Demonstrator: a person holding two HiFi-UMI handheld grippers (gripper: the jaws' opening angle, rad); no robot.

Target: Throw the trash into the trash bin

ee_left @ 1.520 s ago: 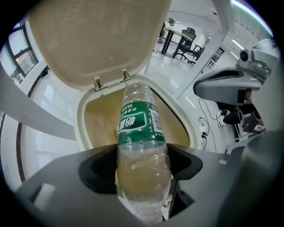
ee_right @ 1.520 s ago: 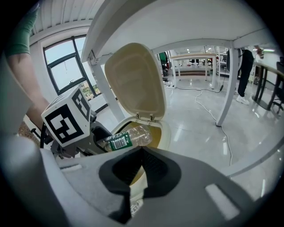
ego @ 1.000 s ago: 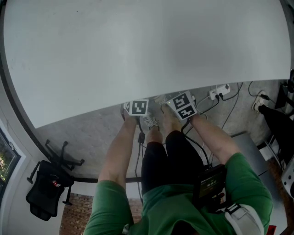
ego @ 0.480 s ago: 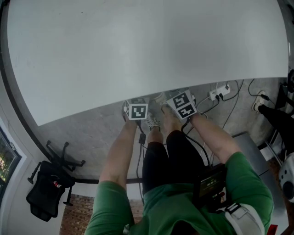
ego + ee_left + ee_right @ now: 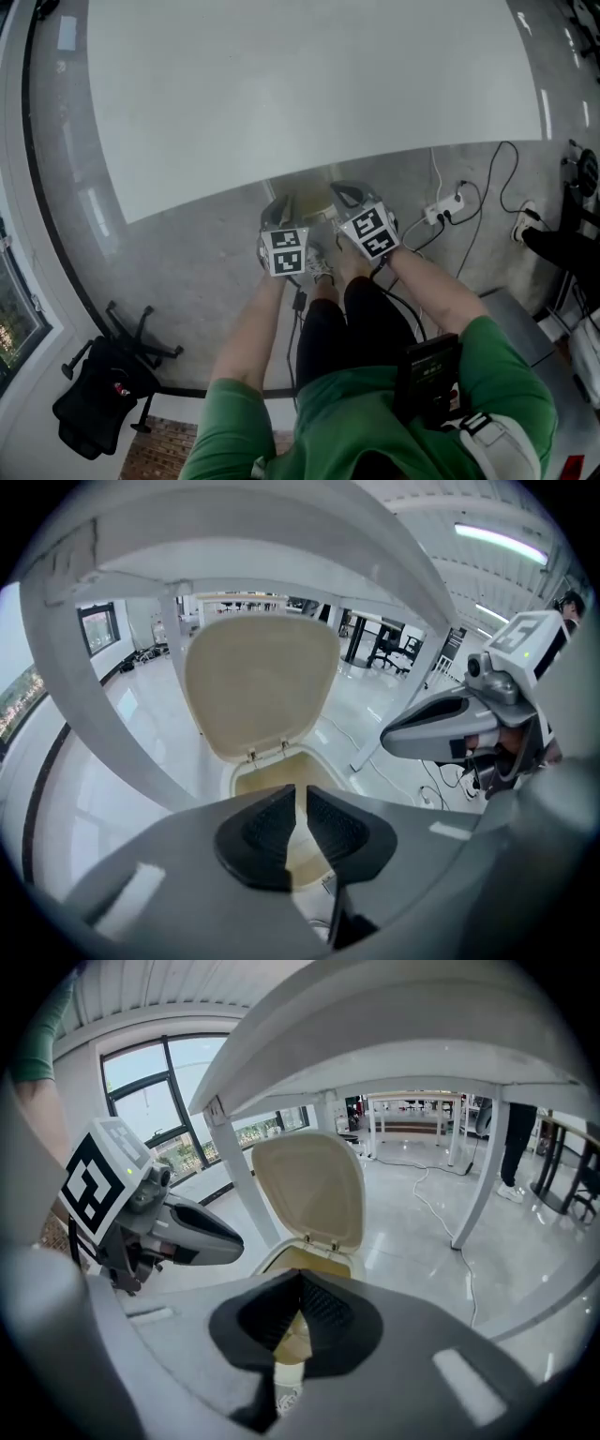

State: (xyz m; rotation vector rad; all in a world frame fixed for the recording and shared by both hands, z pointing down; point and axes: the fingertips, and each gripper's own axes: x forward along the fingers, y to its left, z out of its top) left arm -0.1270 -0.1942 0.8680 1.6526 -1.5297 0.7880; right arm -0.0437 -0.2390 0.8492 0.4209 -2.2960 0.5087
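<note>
A beige trash bin (image 5: 272,778) stands on the floor under the white table, its lid (image 5: 261,677) swung up. In the right gripper view the same bin (image 5: 317,1262) lies straight ahead with its lid (image 5: 314,1185) upright. My left gripper (image 5: 301,803) hangs above the bin; its jaws are closing to a narrow slit with nothing between them. My right gripper (image 5: 300,1283) is beside it, shut and empty, its tips touching. In the head view the left gripper (image 5: 277,208) and right gripper (image 5: 343,193) sit side by side at the table's near edge, over the bin (image 5: 307,202). No trash is visible.
The white table (image 5: 309,84) fills the upper head view; its legs (image 5: 234,1171) flank the bin. Cables and a power strip (image 5: 444,202) lie on the floor to the right, and a black chair (image 5: 103,394) stands at lower left. My feet are just behind the bin.
Both grippers have risen toward the camera and now stand clear of the table's edge. The head view has shifted, showing more floor at the left and the bin below.
</note>
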